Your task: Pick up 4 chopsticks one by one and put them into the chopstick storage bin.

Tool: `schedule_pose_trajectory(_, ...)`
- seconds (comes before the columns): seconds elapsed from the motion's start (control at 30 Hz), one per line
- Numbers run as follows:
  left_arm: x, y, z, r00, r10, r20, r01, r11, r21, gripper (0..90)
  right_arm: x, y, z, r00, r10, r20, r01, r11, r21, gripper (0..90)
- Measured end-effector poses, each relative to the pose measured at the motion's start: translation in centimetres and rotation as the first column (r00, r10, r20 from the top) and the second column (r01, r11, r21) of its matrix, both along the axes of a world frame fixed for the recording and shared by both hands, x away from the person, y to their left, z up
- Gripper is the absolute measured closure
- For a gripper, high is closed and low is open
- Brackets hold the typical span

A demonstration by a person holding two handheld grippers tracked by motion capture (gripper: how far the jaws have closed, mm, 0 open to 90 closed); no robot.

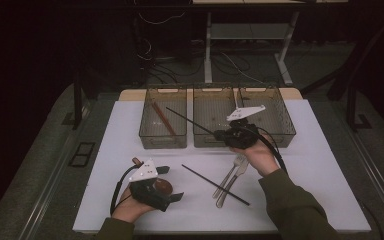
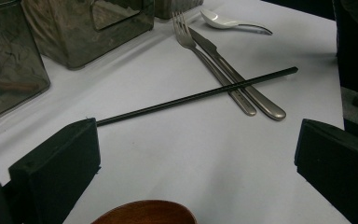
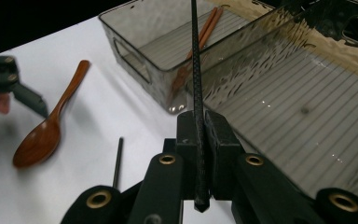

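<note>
Right gripper [image 3: 199, 140] pinching black chopstick [image 3: 196, 70], slim, dark, finely textured, slanting out over the middle bin [image 1: 215, 90]. Left gripper [image 2: 196, 154] hovering with jaws spread above wooden spoon [image 3: 46, 126]. Second black chopstick [image 2: 200, 95] lying across fork [image 2: 205, 56] and knife [image 2: 242, 79] on white table [image 2: 168, 154].

We see open white table [image 1: 320, 165] to the right of the fork [image 1: 228, 175] and knife [image 1: 234, 179], and more along the near edge. Between our two hands the way is barred by a black chopstick [image 1: 215, 185] lying slantwise across the fork and knife. Three bins [image 1: 216, 117] stand side by side along the far edge, walling it off. The wooden spoon [image 3: 46, 128] lies just beside our left gripper [image 1: 172, 182], whose jaws stand wide over bare cloth.
</note>
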State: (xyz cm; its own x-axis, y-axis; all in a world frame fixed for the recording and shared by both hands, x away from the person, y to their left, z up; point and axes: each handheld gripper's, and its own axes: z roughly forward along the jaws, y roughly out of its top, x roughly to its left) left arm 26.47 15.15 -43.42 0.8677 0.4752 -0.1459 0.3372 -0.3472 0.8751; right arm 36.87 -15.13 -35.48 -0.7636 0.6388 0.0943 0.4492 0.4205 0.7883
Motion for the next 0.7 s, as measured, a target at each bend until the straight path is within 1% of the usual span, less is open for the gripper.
schedule_pose_trajectory(0.07,0.0,0.0,0.0,1.0,0.005,-0.002,-0.005,0.9999,-0.012,0.0,0.6,0.7,0.1,1.0,-0.005,-0.003,0.005,1.0,-0.012,84.2)
schedule_pose_trajectory(0.1,0.0,0.0,0.0,1.0,0.001,-0.002,-0.001,1.0,-0.006,0.0,1.0,1.0,0.1,1.0,-0.005,-0.003,0.005,1.0,-0.019,84.2)
schedule_pose_trajectory(0.23,0.0,0.0,0.0,1.0,-0.001,-0.001,0.001,1.0,-0.007,0.0,2.1,2.2,0.0,0.9997,-0.018,-0.016,0.017,0.999,-0.036,84.2)
schedule_pose_trajectory(0.43,0.0,0.0,0.0,1.0,0.0,0.0,0.0,0.9999,-0.014,0.0,3.7,3.7,0.0,0.9988,-0.04,-0.027,0.039,0.999,-0.035,84.2)
schedule_pose_trajectory(0.5,0.0,0.1,0.0,1.0,-0.006,0.003,0.006,1.0,-0.005,0.0,4.2,4.2,0.0,0.9981,-0.051,-0.034,0.049,0.998,-0.038,84.2)
schedule_pose_trajectory(0.7,0.0,0.1,0.0,1.0,-0.008,0.0,0.008,1.0,-0.004,0.0,5.7,6.0,0.2,0.9974,-0.063,-0.034,0.06,0.996,-0.066,84.2)
